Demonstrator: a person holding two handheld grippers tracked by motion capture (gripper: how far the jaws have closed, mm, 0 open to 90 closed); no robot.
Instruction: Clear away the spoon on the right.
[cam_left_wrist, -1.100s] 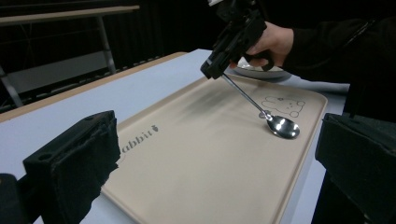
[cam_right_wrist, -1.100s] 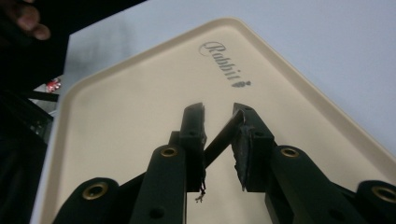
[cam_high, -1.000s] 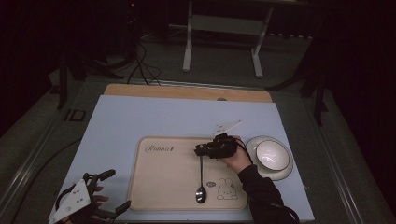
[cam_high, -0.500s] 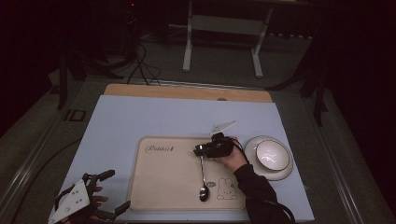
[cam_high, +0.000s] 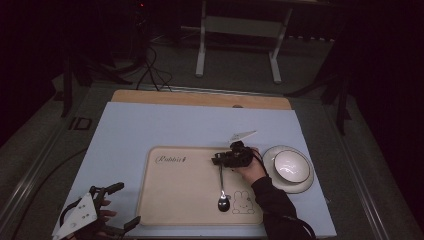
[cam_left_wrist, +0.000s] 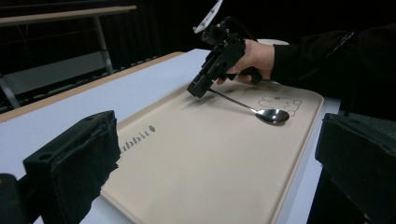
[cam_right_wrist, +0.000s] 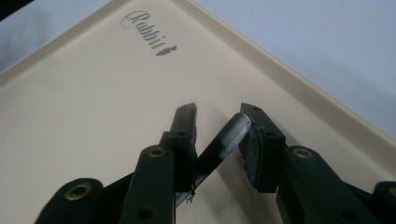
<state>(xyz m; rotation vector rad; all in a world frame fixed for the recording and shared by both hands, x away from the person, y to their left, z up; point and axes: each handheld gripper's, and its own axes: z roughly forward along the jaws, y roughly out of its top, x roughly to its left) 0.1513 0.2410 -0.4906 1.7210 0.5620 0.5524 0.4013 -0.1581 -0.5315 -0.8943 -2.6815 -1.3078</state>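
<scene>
A metal spoon (cam_high: 222, 187) lies on a beige tray (cam_high: 175, 200) printed with "Rabbit" and a small bunny drawing. Its bowl (cam_left_wrist: 273, 115) rests on the tray while the handle slants up. My right gripper (cam_high: 216, 161) points left over the tray's middle, shut on the end of the spoon handle (cam_right_wrist: 224, 140), which crosses slantwise between the two jaws. My left gripper (cam_high: 125, 204) rests at the table's near left corner beside the tray, its jaws wide open with nothing between them.
A white bowl on a plate (cam_high: 291, 167) stands on the pale blue mat just right of the tray, close behind the right hand. A wooden table edge (cam_high: 200, 98) runs along the back. Dark floor and a metal stand lie beyond.
The right gripper and the spoon have shifted slightly to the right on the tray. The left gripper has stayed still.
</scene>
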